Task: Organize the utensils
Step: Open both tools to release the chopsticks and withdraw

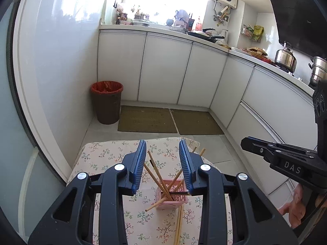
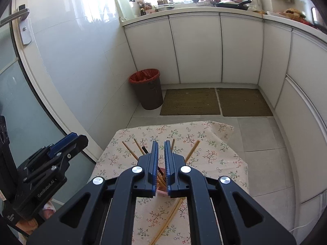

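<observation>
A pink slotted holder (image 1: 171, 198) stands on the floral-cloth table (image 1: 106, 157) with several wooden chopsticks (image 1: 155, 173) and a dark one fanning out of it. A pair of chopsticks (image 1: 178, 224) lies flat on the cloth in front of it, also in the right wrist view (image 2: 169, 218). My left gripper (image 1: 162, 151) is open and empty above the holder. My right gripper (image 2: 161, 149) is nearly shut with a narrow gap, empty, over the holder (image 2: 161, 192), which is mostly hidden by its fingers.
A brown bin with a red liner (image 1: 107, 102) stands on the floor by the wall. Two mats (image 1: 169, 120) lie before white cabinets (image 1: 163, 67). The counter holds pots and clutter. The table's far edge (image 2: 173, 125) drops to the tiled floor.
</observation>
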Motion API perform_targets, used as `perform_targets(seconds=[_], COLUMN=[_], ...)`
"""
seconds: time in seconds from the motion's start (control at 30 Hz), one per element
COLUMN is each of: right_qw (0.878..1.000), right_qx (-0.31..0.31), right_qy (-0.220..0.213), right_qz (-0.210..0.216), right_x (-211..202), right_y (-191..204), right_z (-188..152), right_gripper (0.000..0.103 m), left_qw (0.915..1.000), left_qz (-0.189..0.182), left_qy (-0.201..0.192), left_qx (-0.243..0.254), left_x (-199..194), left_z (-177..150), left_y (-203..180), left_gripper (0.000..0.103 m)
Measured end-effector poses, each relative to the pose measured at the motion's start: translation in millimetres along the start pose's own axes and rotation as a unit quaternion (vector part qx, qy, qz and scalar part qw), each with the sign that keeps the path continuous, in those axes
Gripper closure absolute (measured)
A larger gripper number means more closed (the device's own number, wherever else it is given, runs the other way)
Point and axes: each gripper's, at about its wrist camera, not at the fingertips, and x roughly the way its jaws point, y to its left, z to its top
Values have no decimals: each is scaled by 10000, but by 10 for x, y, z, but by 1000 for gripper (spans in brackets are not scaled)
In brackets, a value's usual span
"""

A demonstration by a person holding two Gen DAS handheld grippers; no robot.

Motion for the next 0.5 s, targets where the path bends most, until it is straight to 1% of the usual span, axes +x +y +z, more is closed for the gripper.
perform_targets(seconds=[0.1, 0.17, 0.23, 0.3, 0.33, 0.37, 0.43, 0.47, 0.5], right_qw=[10000, 9999, 9999, 9998, 9997, 9996, 9994, 9993, 9992], right_qx=[15, 56, 126, 211, 241, 267, 319, 347, 376], right_qy=[63, 71, 14, -41, -50, -47, -15, -11, -15], right_qz=[-46, -53, -55, -63, -73, -78, -96, -110, -144], right_x=[-95, -157, -232, -314, -332, -363, -402, -420, -441], right_y=[-21, -40, -69, -114, -122, -140, -167, -181, -198], right_z=[-123, -189, -248, -320, -346, -398, -483, -524, -572], right_gripper=[96, 89, 72, 61, 56, 55, 46, 44, 40], left_qw=[9999, 9998, 9997, 9995, 9994, 9993, 9992, 9992, 9991], left_qz=[54, 73, 107, 164, 188, 209, 216, 230, 257], left_qy=[66, 95, 105, 119, 132, 146, 181, 189, 178], left_qx=[107, 163, 212, 251, 265, 264, 270, 284, 301], left_x=[-63, -108, -162, -204, -222, -240, -276, -295, -319], left_z=[-72, -119, -178, -237, -269, -301, -355, -379, -407], left_y=[-94, -151, -203, -250, -267, -281, -309, -326, -343], left_gripper=[69, 66, 61, 54, 52, 49, 48, 44, 37])
